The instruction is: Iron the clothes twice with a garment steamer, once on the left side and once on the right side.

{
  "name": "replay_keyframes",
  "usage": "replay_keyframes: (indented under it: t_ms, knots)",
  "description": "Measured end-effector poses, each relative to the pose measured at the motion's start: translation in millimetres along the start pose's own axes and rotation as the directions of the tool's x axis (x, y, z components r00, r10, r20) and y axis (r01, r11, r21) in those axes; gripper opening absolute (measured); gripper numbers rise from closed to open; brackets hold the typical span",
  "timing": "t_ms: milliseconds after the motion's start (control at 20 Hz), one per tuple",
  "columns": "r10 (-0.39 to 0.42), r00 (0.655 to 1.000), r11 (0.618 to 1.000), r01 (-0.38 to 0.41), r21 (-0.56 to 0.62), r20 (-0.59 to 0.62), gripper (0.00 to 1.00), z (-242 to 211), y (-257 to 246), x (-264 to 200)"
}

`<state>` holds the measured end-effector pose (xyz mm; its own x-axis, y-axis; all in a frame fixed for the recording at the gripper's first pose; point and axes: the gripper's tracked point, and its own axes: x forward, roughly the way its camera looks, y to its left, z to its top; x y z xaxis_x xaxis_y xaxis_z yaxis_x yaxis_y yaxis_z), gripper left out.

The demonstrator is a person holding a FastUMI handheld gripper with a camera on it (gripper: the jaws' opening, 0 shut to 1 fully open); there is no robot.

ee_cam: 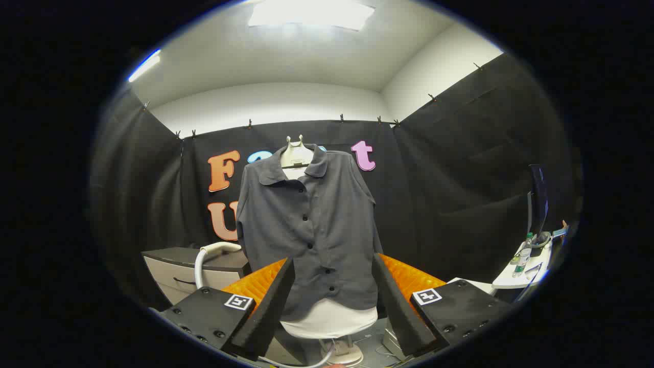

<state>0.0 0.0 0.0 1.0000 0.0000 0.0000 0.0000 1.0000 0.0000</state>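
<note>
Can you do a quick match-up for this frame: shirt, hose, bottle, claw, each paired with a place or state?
Things:
1. grey shirt
2. white hose
3. bottle
4. claw

Places/states:
A. on the white table, far right
B. open, gripping nothing
C. on the hanger form, ahead of the fingers
D. curving over the cabinet

Pairs: 1-C, 2-D, 3-A, 4-B

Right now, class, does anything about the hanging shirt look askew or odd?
Slightly. The grey shirt hangs crooked on its hanger: the collar sits off-centre and the hem ends above the white form beneath. The open gripper holds nothing, its fingers either side of the hem.
</note>
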Motion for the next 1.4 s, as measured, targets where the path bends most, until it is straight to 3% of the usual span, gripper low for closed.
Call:
replay_keyframes:
  t_ms: [1400]
  knots:
    - [0.006,0.998,1.000,-0.006,0.010,-0.056,0.98,-18,13,16]
